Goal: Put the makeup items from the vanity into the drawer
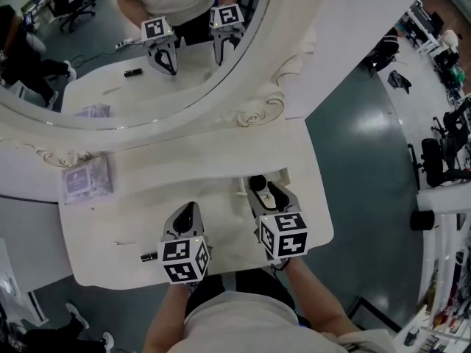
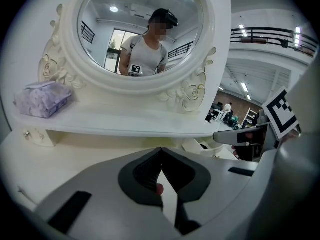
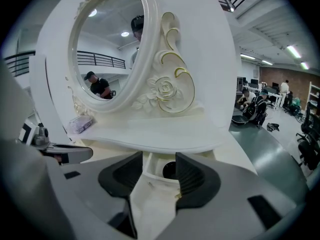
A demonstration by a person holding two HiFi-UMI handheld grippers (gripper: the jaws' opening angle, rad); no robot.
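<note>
The white vanity top [image 1: 118,223] lies below the oval mirror [image 1: 88,35]. My left gripper [image 1: 189,210] hovers over its middle with the jaws shut tip to tip [image 2: 160,151]; a small pink spot shows low in the gap, and I cannot tell what it is. A black makeup stick [image 1: 149,257] lies at the front edge beside that gripper's marker cube. My right gripper [image 1: 266,192] is open [image 3: 159,160], its jaws on either side of a small pulled-out white drawer [image 3: 150,194]. A round black item [image 3: 169,170] sits inside the drawer [image 1: 246,190].
A purple packet [image 1: 87,179] rests on the raised shelf at the left [image 2: 42,98]. A thin pale stick [image 1: 124,243] lies near the front left. The vanity's right edge drops to the grey floor [image 1: 360,160]. Chairs and people are further off.
</note>
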